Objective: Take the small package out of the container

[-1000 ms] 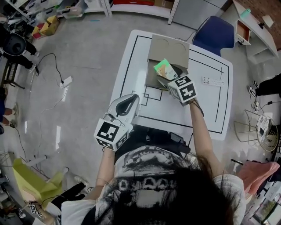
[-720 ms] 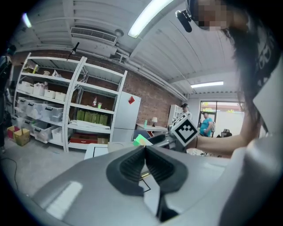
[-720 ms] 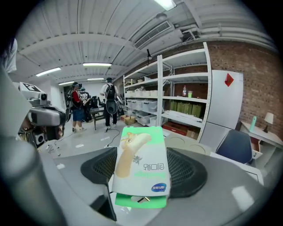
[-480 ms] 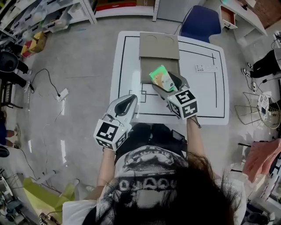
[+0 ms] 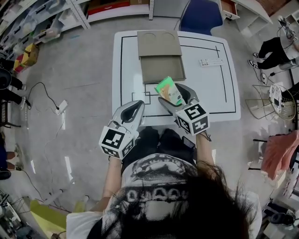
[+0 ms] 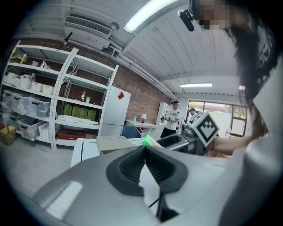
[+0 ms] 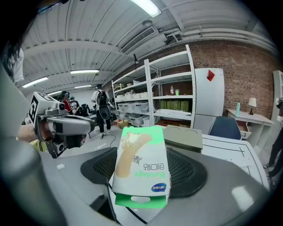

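A small green and white bandage package [image 5: 169, 90] [image 7: 142, 164] is clamped in my right gripper [image 5: 174, 95] [image 7: 142, 176], held over the white table [image 5: 210, 84] just in front of the grey box-like container [image 5: 161, 57] [image 7: 183, 137]. The container lies open, its lid flat behind it, and looks empty inside. My left gripper [image 5: 133, 110] [image 6: 145, 155] hovers at the table's near edge, jaws shut together with nothing between them.
A small remote-like item [image 5: 210, 62] lies at the table's right. A blue chair [image 5: 201, 14] stands behind the table. Metal shelves [image 6: 53, 110] and people [image 7: 101, 108] stand in the room. Cables and a power strip [image 5: 58, 107] lie on the floor at left.
My right gripper has drawn back toward me with the package, away from the container and out over the table's near part. The left gripper has stayed put.
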`<state>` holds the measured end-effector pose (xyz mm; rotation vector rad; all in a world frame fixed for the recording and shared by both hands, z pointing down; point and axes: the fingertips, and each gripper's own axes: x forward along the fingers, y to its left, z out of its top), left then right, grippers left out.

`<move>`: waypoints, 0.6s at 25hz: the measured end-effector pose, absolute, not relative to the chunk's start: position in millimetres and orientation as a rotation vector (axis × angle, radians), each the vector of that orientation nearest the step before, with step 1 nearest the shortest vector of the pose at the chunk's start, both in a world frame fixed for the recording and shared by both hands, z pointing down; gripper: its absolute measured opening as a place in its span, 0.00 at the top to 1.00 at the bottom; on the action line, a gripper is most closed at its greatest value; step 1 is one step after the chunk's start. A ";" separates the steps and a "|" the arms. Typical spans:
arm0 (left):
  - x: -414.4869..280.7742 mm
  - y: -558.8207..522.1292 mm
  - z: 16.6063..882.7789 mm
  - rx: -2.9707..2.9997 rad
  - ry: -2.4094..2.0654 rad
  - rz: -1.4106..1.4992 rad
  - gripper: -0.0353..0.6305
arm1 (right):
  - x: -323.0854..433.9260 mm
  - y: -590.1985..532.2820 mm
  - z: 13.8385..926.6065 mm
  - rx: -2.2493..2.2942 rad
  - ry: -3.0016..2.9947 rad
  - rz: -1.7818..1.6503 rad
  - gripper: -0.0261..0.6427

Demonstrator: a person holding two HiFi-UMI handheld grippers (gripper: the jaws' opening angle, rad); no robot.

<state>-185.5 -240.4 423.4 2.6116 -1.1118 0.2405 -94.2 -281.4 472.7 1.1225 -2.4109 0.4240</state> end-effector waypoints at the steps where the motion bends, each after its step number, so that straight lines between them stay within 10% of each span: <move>1: -184.5 -239.1 423.5 2.614 -1.106 0.240 0.95 | -94.3 -277.7 472.7 1.120 -2.409 0.426 0.43; 15: -160.6 -214.2 424.1 2.583 -1.169 0.214 0.95 | -68.5 -237.0 461.1 1.057 -2.437 0.384 0.43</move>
